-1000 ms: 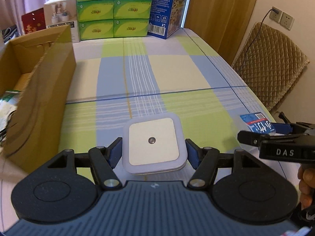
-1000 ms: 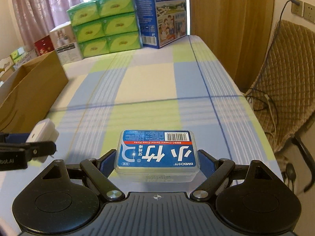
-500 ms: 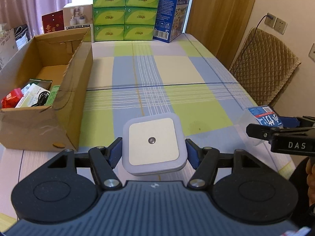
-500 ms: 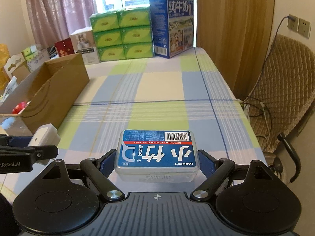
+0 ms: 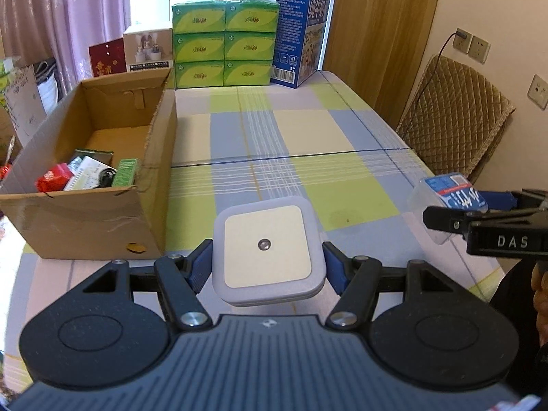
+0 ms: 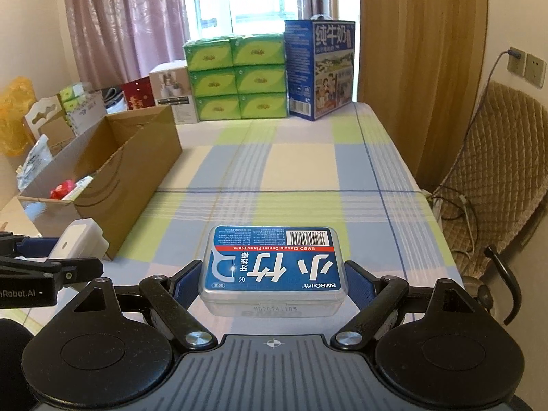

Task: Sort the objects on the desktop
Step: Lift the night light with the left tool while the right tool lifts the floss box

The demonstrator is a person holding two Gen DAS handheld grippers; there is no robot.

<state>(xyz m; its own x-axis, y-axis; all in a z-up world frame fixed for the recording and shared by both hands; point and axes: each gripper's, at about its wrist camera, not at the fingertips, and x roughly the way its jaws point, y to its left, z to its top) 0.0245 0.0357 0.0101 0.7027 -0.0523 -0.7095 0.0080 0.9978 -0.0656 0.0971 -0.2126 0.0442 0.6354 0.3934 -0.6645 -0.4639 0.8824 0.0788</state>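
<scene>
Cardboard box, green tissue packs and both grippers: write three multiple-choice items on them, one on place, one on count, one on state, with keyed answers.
1. Where does the cardboard box stand?
A. on the table's left side
B. on the chair
C. on the tissue packs

2. How many green tissue packs show in the stack?
A. three
B. six
C. nine

3. What does the right gripper hold?
A. nothing
B. a red packet
C. the dental floss box

Answers:
1 A, it sits on the checked cloth, left of both grippers.
2 B, two columns of three.
3 C, its jaws press the box's two sides, while the left gripper clamps the white square device.
</scene>
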